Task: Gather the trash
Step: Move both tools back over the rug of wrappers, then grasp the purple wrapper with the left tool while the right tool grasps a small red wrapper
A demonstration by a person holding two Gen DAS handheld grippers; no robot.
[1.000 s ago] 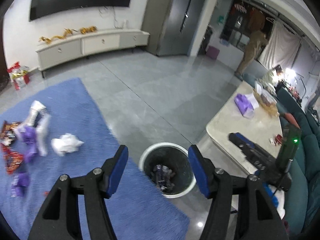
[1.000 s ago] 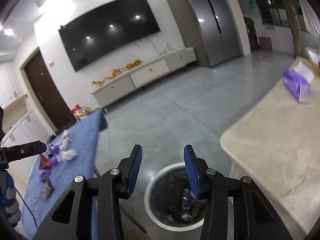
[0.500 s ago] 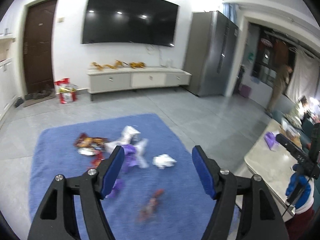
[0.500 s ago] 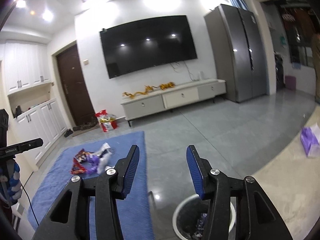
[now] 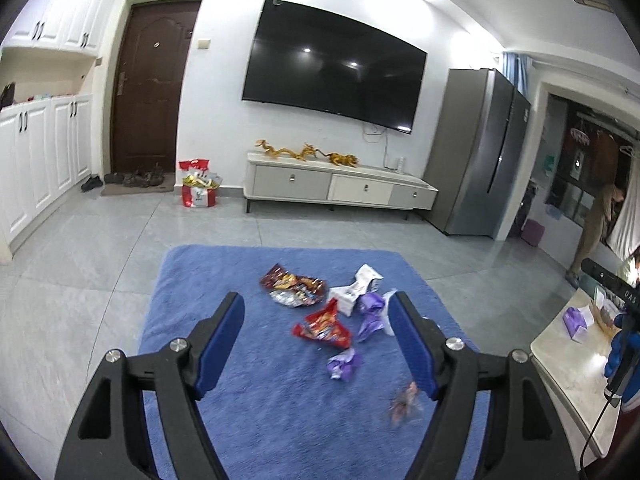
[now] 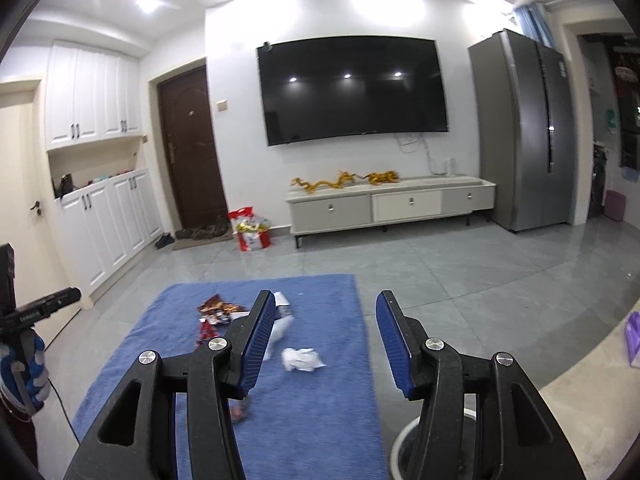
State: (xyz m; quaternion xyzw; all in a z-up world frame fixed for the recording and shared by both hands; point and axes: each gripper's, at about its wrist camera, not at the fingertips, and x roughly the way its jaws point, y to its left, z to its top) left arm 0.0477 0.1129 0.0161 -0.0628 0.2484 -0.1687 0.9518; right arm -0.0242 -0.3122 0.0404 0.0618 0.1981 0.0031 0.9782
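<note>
While our left gripper [image 5: 316, 340] and right gripper [image 6: 326, 340] have just been opening, empty, over wrappers [image 5: 320, 326] scattered on the blue rug [image 5: 192, 280], we risk snagging pile or grabbing several.

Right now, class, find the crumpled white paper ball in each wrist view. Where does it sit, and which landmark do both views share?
Left wrist: not visible as such; the right finger covers that part of the rug.
Right wrist: crumpled white paper ball low centre, between the fingers, on the blue rug.
Shared landmark: the wall television.
</note>
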